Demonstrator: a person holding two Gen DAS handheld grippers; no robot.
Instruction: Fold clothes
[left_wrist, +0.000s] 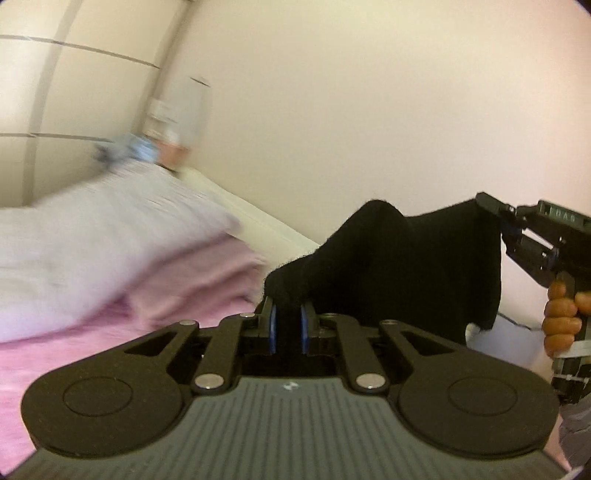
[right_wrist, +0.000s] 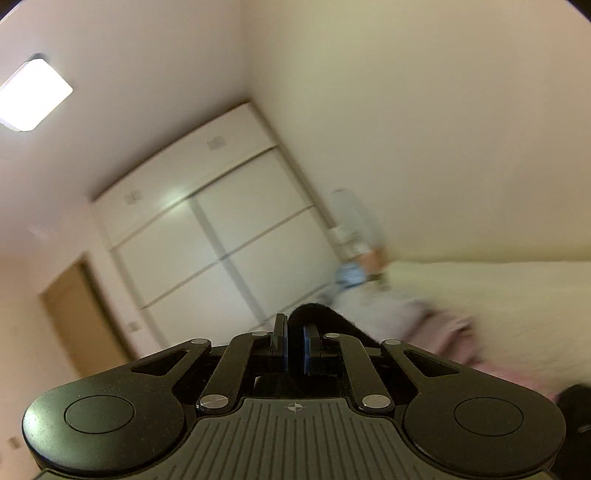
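Holding a black garment (left_wrist: 388, 258) up in the air above the bed (left_wrist: 74, 362), both grippers are clamped on it. The left gripper (left_wrist: 288, 325) pinches a bunched fold of the cloth between its blue pads, and the right gripper (left_wrist: 495, 218) bites the far upper edge of the same garment, with a hand (left_wrist: 563, 317) wrapped round its handle. From the right wrist view, black cloth sits squeezed between the right gripper's pads too, though blur there makes it hard to say how much fabric is caught.

The garment hangs between the two grips, slack in the middle and draping down below the right gripper, well clear of the pillows (left_wrist: 110, 236) at the head of the bed.

To handle this well, I would judge that both grips need to stay firm while the grippers draw apart level with each other, so the slack pulls out and the edge runs straight. The left grip holds a thick wad, which could leave a twist; lowering the garment flat onto the bed should show any.
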